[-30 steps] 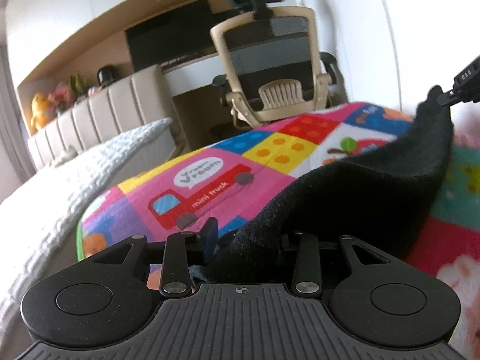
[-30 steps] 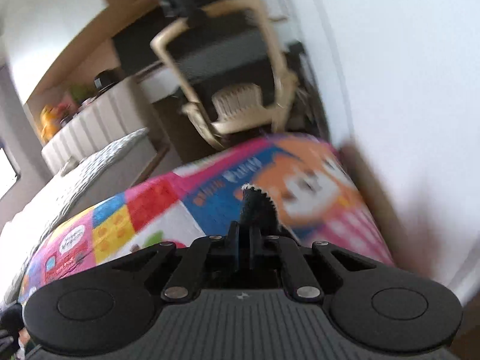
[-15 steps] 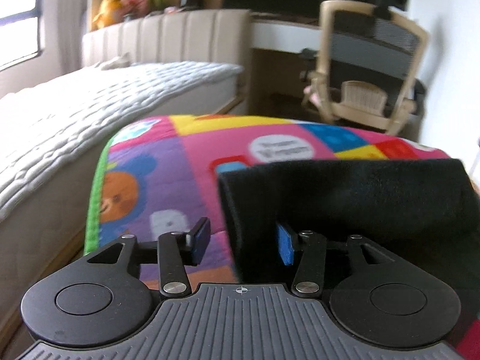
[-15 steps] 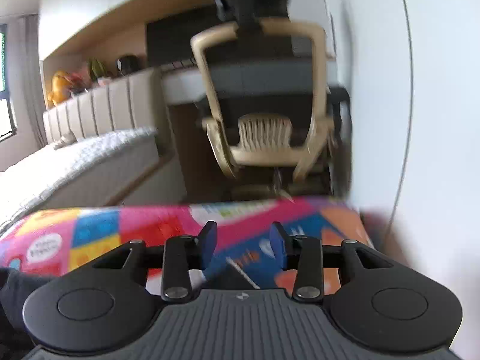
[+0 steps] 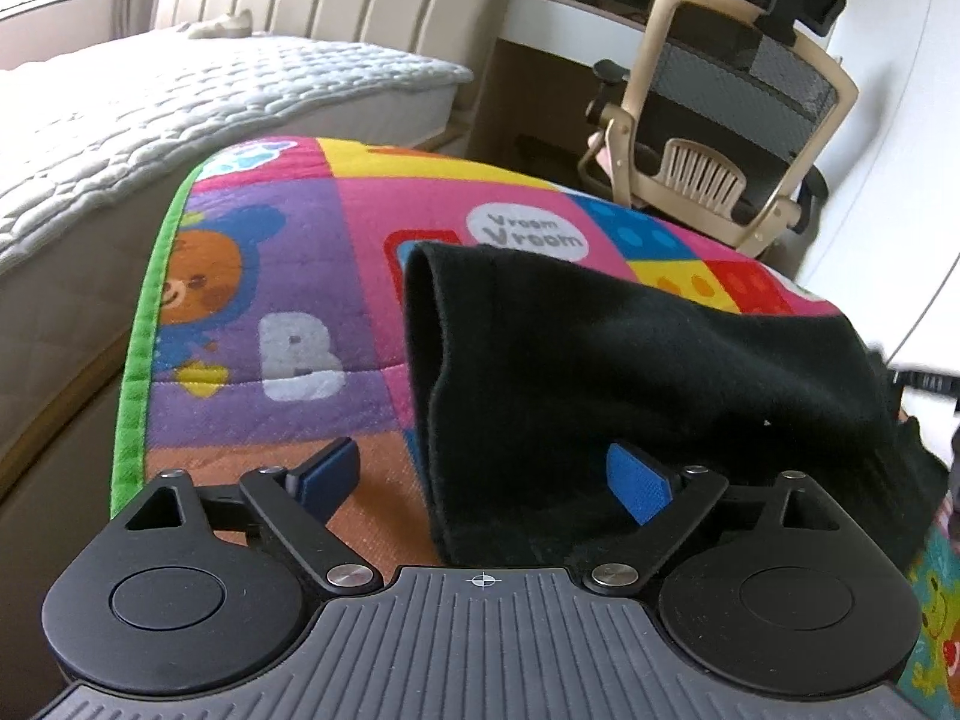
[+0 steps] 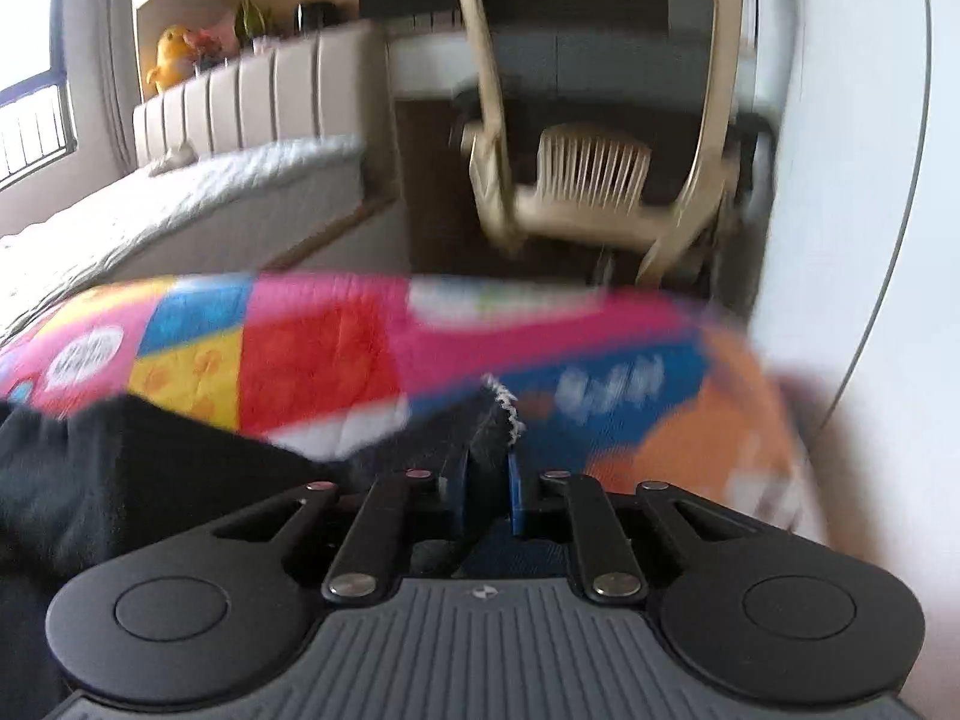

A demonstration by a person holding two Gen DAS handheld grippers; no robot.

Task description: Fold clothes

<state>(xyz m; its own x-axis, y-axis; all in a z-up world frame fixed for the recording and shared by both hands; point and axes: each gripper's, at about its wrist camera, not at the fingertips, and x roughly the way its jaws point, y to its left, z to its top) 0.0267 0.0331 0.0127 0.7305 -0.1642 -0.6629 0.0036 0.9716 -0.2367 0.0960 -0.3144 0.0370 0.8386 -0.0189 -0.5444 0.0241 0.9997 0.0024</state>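
In the left wrist view, a white quilted bed (image 5: pixel 180 102) fills the upper left, a beige mesh office chair (image 5: pixel 726 114) the upper right. Between them the colourful play mat (image 5: pixel 270 312) reads "B" and "Vroom Vroom". The black garment (image 5: pixel 630 372) lies folded at centre right. The left gripper (image 5: pixel 483 480) is opening wide, cloth edge between unpressed pads. The right gripper (image 6: pixel 486 480) is closing, nipping the garment's serrated corner.
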